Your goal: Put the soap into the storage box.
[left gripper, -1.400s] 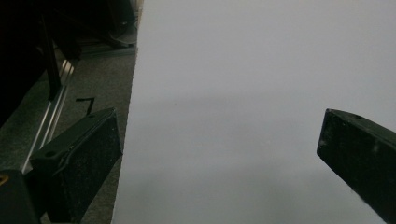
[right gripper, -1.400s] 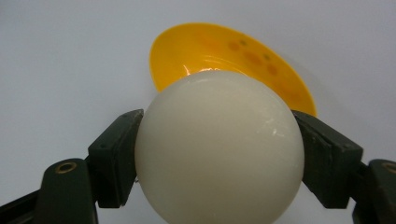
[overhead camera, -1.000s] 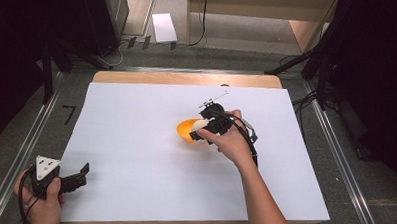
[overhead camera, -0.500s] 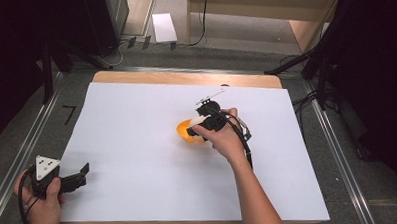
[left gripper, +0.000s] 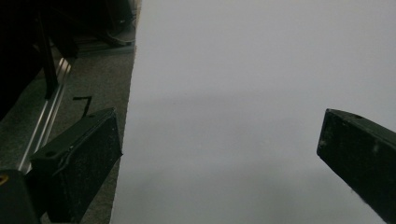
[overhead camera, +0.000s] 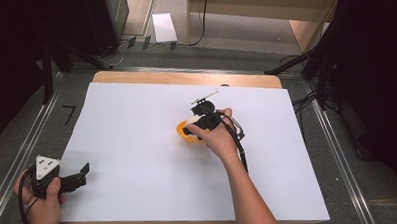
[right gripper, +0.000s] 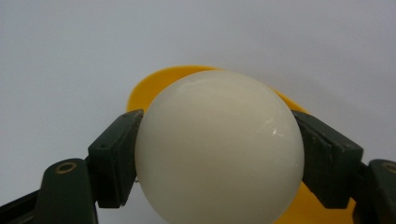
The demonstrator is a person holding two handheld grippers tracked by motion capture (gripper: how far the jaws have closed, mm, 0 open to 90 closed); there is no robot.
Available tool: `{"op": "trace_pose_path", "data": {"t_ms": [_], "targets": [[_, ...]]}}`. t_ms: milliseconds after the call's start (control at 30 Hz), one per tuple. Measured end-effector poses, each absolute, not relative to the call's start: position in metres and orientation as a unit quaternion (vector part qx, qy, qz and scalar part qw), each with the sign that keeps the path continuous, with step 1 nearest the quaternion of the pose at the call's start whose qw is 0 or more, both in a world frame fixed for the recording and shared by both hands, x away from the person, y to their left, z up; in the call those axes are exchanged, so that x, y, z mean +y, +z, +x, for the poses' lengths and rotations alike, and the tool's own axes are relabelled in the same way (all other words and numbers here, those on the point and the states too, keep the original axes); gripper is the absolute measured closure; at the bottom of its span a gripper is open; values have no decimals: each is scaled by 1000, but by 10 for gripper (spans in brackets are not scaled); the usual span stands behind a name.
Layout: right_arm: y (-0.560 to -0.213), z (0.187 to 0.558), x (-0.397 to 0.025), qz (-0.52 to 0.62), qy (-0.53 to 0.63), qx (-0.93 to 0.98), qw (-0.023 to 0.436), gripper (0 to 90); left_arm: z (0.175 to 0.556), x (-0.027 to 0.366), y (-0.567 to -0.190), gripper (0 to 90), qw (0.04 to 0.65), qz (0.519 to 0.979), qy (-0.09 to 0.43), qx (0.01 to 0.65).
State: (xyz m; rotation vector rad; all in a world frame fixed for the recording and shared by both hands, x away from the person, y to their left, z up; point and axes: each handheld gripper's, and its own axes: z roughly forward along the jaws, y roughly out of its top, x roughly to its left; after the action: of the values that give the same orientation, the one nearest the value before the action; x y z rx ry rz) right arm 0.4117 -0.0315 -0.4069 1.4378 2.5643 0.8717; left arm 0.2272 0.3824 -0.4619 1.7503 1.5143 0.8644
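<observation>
High view: the right gripper [overhead camera: 191, 126] sits mid-counter over a yellow dish [overhead camera: 183, 132]; the left gripper [overhead camera: 77, 176] rests at the white counter [overhead camera: 137, 144] corner, fingers wide apart, empty. Right gripper view: fingers [right gripper: 116, 154] clamp a glossy white ball [right gripper: 219, 149] above the dish.

free: white sheet [overhead camera: 137, 144] all round | obstacle: yellow dish [overhead camera: 183, 131] centre

A plain cream-white ball [right gripper: 219, 149] sits between black jaws over a bright yellow-orange dish [right gripper: 159, 84]. The tabletop [overhead camera: 137, 124] is covered in unmarked white, with a bare light-wood strip along its far edge. A pale grey three-cornered plate [overhead camera: 47, 166] tops the black left gripper [overhead camera: 78, 177].
</observation>
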Motion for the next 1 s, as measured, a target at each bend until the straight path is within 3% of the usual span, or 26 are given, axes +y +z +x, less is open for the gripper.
{"op": "trace_pose_path", "data": {"t_ms": [733,1000], "targets": [[-422,417,-30,489,250,835,21,236,228,383,-462,3,328,671,326,580],[-407,412,-38,497,284,819,36,143,228,383,-462,3,328,670,326,580]]}}
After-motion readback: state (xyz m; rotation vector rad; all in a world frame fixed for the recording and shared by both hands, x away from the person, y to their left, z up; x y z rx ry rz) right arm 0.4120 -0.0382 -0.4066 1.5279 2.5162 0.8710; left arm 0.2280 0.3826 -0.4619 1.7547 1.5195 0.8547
